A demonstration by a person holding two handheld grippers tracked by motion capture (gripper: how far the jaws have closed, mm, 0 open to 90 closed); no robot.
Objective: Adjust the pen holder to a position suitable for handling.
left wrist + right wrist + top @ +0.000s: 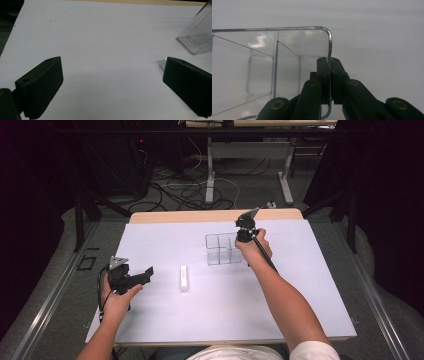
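Note:
A clear plastic organizer box point(222, 249) with compartments stands on the white table sheet point(210, 315), right of centre. My right gripper point(329, 62) is shut on the box's near right wall, one jaw inside and one outside; from above that gripper point(245, 236) sits at the box's right edge. A small white block point(184, 278) lies flat in the middle of the sheet. To its left, my left gripper point(145, 274) rests near the table, open and holding nothing. In the left gripper view, the white block point(163, 62) peeks out behind the right jaw, and the clear box point(197, 37) stands farther off.
The white sheet covers a wooden table whose far edge point(215, 215) shows beyond it. Behind the table are desk legs point(210, 180) and cables on the floor. Metal rails point(55, 290) run along both sides.

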